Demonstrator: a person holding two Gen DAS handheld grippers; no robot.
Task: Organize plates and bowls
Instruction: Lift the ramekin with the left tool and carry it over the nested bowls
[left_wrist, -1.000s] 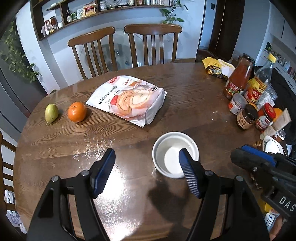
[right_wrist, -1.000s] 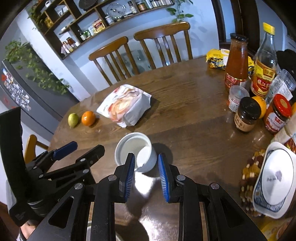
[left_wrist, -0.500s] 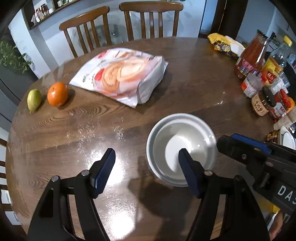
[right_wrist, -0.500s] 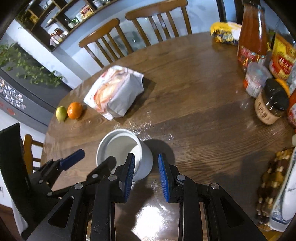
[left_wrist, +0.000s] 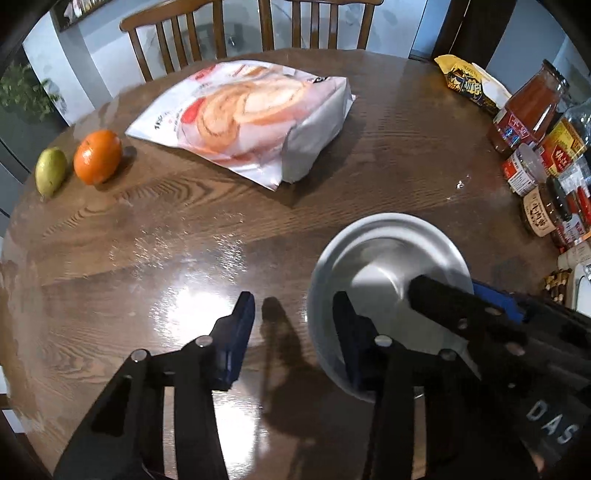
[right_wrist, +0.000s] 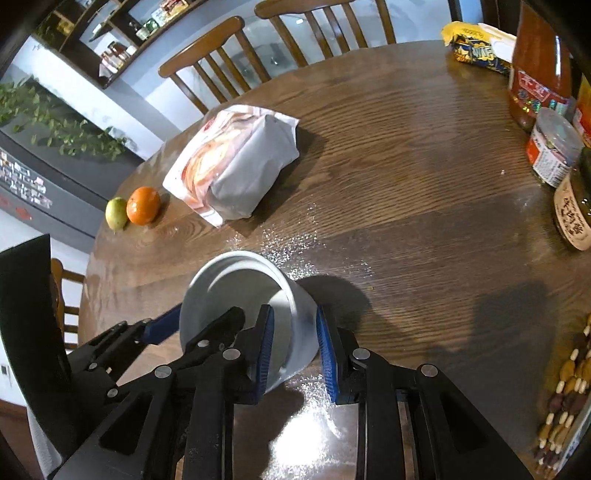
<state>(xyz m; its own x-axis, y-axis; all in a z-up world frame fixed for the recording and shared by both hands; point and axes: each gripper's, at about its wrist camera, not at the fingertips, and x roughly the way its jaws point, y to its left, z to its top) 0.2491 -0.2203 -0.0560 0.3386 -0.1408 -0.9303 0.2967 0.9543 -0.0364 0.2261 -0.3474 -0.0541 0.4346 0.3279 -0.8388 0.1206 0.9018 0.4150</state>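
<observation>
At the far left of the round wooden table (left_wrist: 110, 258), a green pear (left_wrist: 50, 171) is seen touching an orange (left_wrist: 97, 156). Just to the right of them a white bag of swiss-roll cake (left_wrist: 251, 114) is laid flat, with two wooden chairs (right_wrist: 221, 62) drawn up behind it. Nearer the camera, the left gripper (left_wrist: 293, 332) is held partly open, its left finger above bare tabletop and its right finger (left_wrist: 349, 332) set inside the white bowl (left_wrist: 384, 258), so that the bowl's near-left wall is straddled; whether the wall is touched cannot be told. The bowl is stood on the table, in front of the cake bag and right of centre. In the right wrist view the right gripper (right_wrist: 293, 343) is seen partly open as well, its blue pads (right_wrist: 327, 350) placed on either side of the bowl's right wall, one inside and one outside; contact cannot be confirmed. Along the right edge a yellow snack packet (left_wrist: 467, 83), a red sauce bottle (left_wrist: 528, 110) and several jars (left_wrist: 539, 206) are clustered, well apart from the bowl.
</observation>
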